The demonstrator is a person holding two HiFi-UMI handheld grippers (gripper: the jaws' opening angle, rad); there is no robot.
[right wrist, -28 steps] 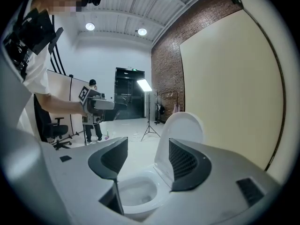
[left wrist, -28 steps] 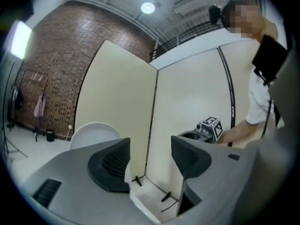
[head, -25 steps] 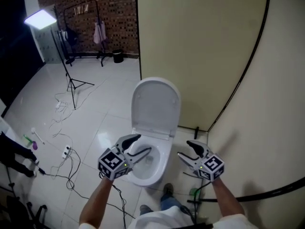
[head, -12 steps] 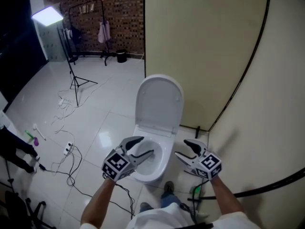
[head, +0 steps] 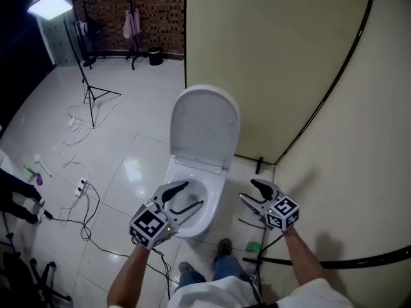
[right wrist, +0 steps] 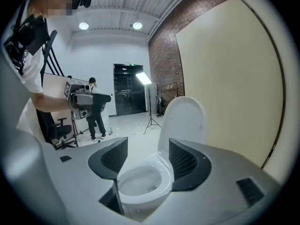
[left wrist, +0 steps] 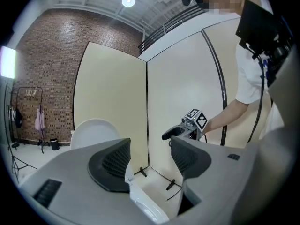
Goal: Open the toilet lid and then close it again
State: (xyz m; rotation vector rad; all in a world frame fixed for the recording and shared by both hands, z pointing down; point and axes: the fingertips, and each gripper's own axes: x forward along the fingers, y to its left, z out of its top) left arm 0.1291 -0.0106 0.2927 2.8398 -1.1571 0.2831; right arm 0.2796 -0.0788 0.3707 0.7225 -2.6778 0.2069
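The white toilet lid (head: 204,128) stands upright and open, leaning toward the far beige wall, above the open bowl (head: 192,201).

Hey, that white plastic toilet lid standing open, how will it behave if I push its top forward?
The white plastic toilet lid looks thin and moulded in one piece, so it is probably light and stiff. Hinged at its base above the white bowl, it would likely swing down, perhaps dropping fast. Its glossy face may be slippery.
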